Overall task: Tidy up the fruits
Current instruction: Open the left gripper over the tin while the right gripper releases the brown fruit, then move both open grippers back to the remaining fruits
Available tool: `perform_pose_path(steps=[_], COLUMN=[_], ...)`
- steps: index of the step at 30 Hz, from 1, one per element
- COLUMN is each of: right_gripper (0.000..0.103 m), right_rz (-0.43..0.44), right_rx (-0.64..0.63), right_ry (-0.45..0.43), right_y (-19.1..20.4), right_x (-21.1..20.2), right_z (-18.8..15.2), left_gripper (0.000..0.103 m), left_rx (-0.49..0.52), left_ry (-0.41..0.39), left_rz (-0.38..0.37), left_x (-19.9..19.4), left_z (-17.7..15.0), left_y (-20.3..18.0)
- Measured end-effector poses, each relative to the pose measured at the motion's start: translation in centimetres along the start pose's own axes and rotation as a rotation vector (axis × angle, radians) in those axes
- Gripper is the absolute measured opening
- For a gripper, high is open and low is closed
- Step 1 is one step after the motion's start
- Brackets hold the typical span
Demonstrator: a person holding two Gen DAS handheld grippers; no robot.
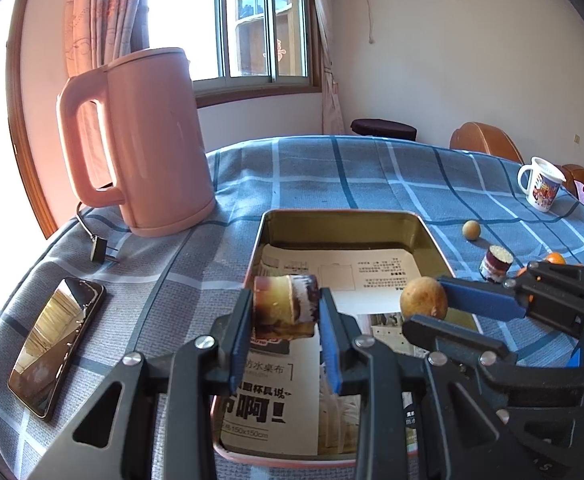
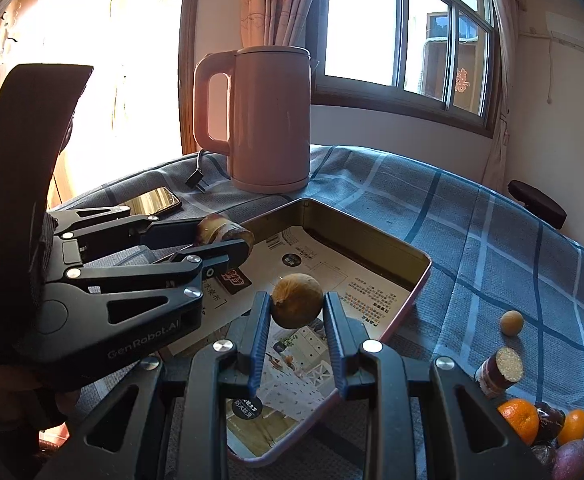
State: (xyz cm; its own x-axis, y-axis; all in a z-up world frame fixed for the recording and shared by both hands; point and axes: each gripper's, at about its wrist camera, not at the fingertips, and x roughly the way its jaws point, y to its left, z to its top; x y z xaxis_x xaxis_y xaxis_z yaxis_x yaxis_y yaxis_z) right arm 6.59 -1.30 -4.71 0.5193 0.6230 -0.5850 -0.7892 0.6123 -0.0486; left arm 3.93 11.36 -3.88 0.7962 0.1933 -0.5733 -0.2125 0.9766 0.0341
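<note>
The left tongs are clamped on a short sugarcane piece, and the right tongs are clamped on a round brown fruit; both hang over the paper-lined tin tray. Toward the tabletop's right edge lie another sugarcane piece, a small round fruit and oranges. Farther back, near the left edge, stands a pink kettle.

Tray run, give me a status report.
Left tool shut on sugarcane piece, right tool shut on round brown fruit. Both over the tray. Nothing blocking.
</note>
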Motion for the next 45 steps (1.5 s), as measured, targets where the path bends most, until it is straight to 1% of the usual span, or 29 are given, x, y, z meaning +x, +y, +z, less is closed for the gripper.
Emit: perform_pose_path(steps=[4,9,18,21,22,23,24,25,26,27,28,29,31,35,37,41,45], right_gripper=[0.029,0.029,0.029,0.029,0.03,0.034,0.037,0.042,0.046,0.049,0.053,0.058,0.061,0.061,0.061,0.061,0.061], right_rz=[0.005,0.005,-0.016,-0.02,-0.024,-0.034,-0.049,-0.054,-0.055,-0.058,-0.062,-0.07,-0.076,-0.105,-0.132,-0.212,-0.308], right_rx=[0.011,0.019,-0.002,0.002,0.001,0.002,0.007,0.015,0.026,0.038,0.052,0.065,0.082,0.093,0.093,0.088,0.148], right_ry=[0.008,0.047,0.043,0.042,0.044,0.043,0.037,0.025,0.007,-0.012,-0.029,-0.044,-0.061,-0.073,-0.08,-0.1,-0.117], right_y=[-0.2,-0.3,0.1,0.0,0.1,0.1,0.0,-0.2,-0.4,-0.7,-0.9,-1.2,-1.6,-2.2,-2.6,-3.9,-6.7], right_x=[0.2,0.9,0.8,0.8,0.8,0.8,0.7,0.4,0.1,-0.3,-0.7,-1.0,-1.5,-2.4,-3.1,-5.1,-7.9], right_z=[0.1,0.2,0.2,0.2,0.2,0.2,0.2,0.2,0.2,0.1,0.1,0.1,0.0,-0.4,-0.8,-1.7,-2.9], left_gripper=[0.033,0.033,0.033,0.035,0.037,0.039,0.044,0.052,0.056,0.064,0.068,0.068,0.068,0.068,0.07,0.076,0.077], left_rx=[0.007,0.009,0.02,0.024,0.025,0.02,0.011,-0.001,-0.014,-0.025,-0.033,-0.039,-0.042,-0.041,-0.038,-0.012,0.025], left_ry=[0.01,0.022,0.034,0.027,0.024,0.018,0.009,-0.005,-0.02,-0.035,-0.048,-0.059,-0.069,-0.086,-0.104,-0.14,-0.144], left_rz=[0.002,-0.001,0.016,0.025,0.032,0.044,0.046,0.043,0.038,0.036,0.034,0.027,0.018,-0.005,-0.017,-0.06,-0.118], left_x=[0.2,0.5,0.9,0.8,0.7,0.6,0.4,0.1,-0.2,-0.5,-0.7,-0.9,-1.2,-1.8,-2.4,-3.7,-4.1], left_z=[0.0,0.1,0.1,0.1,0.1,0.1,0.0,0.0,0.0,0.0,-0.1,-0.1,0.0,0.1,0.3,0.7,1.0], left_y=[-0.2,-0.2,-0.5,-0.6,-0.6,-0.5,-0.3,-0.1,0.1,0.3,0.3,0.3,0.0,-1.1,-1.9,-4.1,-6.8])
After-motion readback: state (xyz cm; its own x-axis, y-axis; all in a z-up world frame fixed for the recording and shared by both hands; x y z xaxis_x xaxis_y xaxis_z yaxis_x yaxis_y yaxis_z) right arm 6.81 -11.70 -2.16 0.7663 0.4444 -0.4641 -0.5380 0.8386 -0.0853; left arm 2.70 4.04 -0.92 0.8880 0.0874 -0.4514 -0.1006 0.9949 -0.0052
